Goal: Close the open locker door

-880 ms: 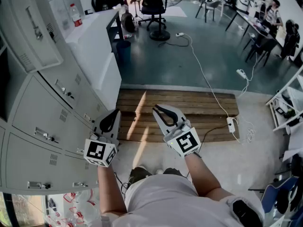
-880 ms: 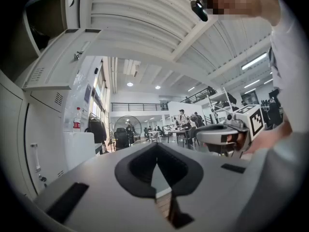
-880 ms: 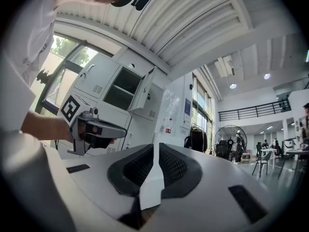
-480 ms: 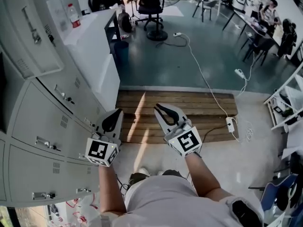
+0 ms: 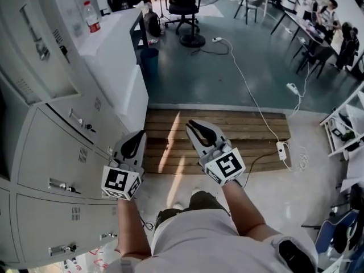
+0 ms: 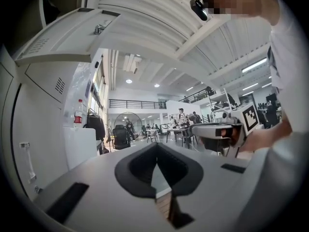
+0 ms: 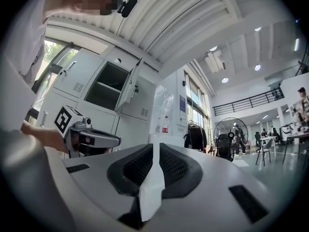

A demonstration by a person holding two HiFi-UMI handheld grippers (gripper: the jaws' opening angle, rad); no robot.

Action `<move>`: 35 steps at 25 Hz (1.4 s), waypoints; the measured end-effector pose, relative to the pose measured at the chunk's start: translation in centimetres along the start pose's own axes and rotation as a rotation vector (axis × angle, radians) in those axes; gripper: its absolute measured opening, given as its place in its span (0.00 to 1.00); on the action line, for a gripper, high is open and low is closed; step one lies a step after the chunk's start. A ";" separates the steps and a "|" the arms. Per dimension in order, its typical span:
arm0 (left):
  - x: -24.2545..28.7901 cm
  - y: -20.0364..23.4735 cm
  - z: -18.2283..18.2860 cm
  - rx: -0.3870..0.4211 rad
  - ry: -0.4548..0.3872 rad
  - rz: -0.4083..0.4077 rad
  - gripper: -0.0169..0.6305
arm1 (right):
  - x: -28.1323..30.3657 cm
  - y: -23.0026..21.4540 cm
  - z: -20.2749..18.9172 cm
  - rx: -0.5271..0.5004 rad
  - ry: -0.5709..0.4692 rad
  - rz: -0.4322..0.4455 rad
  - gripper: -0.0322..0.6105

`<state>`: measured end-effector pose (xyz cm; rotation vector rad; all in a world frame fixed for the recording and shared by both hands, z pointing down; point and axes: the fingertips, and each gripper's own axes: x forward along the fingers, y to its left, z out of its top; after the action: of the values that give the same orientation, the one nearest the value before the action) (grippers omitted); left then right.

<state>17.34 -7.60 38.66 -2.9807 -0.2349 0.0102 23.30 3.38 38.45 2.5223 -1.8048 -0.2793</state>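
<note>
The grey lockers (image 5: 51,152) fill the left of the head view. One upper door (image 5: 31,36) stands swung out over the bank; in the right gripper view this door (image 7: 129,83) hangs beside its dark open compartment (image 7: 104,93). From the left gripper view I see the door's (image 6: 72,30) underside overhead. My left gripper (image 5: 135,135) hovers low beside the lower lockers, jaws together, nothing held. My right gripper (image 5: 193,125) floats over the wooden pallet, well below the open door, jaws nearly together with nothing between them.
A wooden pallet (image 5: 239,127) lies on the floor ahead. A white counter (image 5: 114,44) with a bottle (image 5: 91,17) adjoins the lockers. A cable and power strip (image 5: 281,149) run at the right, beside a shelf (image 5: 344,132). An office chair (image 5: 185,4) stands farther off.
Both grippers keep nearly the same pose. The view has shifted, so the lockers and open door sit a little differently at the left, and the person's feet have moved.
</note>
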 end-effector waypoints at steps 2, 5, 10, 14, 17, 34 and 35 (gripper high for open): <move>0.6 1.2 -0.3 0.003 0.008 0.013 0.03 | 1.6 -0.5 -0.3 0.009 -0.001 0.015 0.11; 1.4 3.3 -0.4 0.007 0.014 0.055 0.03 | 4.4 -1.4 -0.8 0.025 -0.012 0.060 0.11; 1.9 8.1 -0.2 0.025 0.018 0.205 0.03 | 11.1 -2.0 -1.6 0.056 -0.040 0.214 0.11; 1.9 11.4 0.4 0.043 0.021 0.328 0.03 | 15.9 -2.1 -1.7 0.068 -0.061 0.328 0.11; 0.8 13.6 1.1 0.055 0.023 0.439 0.03 | 19.1 -1.6 -1.1 0.081 -0.090 0.420 0.11; -8.1 13.9 5.8 0.181 0.054 0.925 0.03 | 22.1 9.8 5.6 0.182 -0.313 0.980 0.16; -8.4 13.7 6.3 0.192 0.053 0.939 0.03 | 21.8 10.2 6.2 0.188 -0.326 1.000 0.16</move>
<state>11.03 -21.37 30.32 -2.6012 1.0917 0.0547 19.53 -20.01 30.84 1.3781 -3.0231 -0.4889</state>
